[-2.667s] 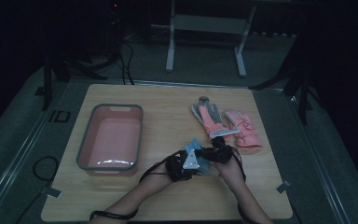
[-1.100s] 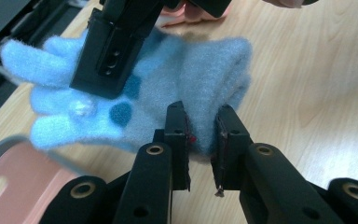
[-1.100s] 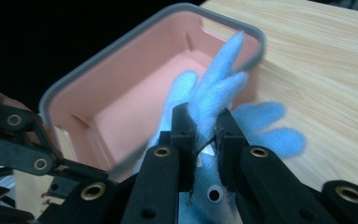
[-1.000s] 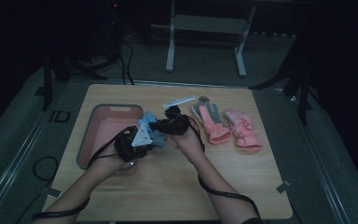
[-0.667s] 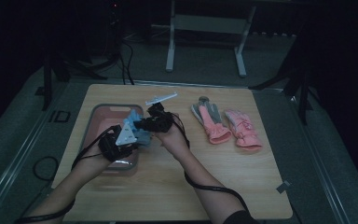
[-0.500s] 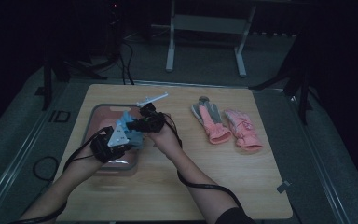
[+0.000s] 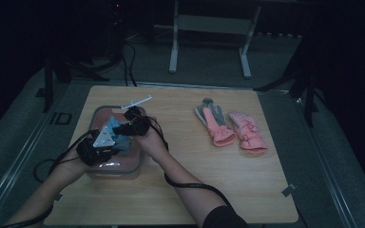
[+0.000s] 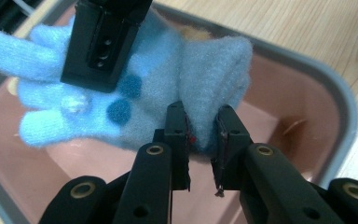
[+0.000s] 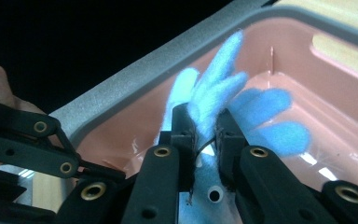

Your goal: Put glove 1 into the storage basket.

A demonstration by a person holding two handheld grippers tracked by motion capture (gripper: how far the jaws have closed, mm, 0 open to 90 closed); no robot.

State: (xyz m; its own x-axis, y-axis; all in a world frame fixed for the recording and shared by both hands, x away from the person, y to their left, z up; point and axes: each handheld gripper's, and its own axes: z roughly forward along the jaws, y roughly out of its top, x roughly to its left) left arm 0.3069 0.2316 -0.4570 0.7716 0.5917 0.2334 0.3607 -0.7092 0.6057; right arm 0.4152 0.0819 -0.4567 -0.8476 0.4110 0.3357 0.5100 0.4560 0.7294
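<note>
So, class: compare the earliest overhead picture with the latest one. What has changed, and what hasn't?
Both grippers, left and right, carried the blue glove from mid-table leftward and now hold it over the pink tub, each clamped on it. The two pink gloves stayed put.

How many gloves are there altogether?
3: one fuzzy light-blue knit glove held by both grippers over the pink plastic bin, and two pink gloves lying side by side on the wooden table. More may be hidden.

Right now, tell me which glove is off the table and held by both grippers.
The fuzzy light-blue glove, pinched by the left gripper and right gripper over the pink tray. The two pink gloves lie flat on the wooden table.
</note>
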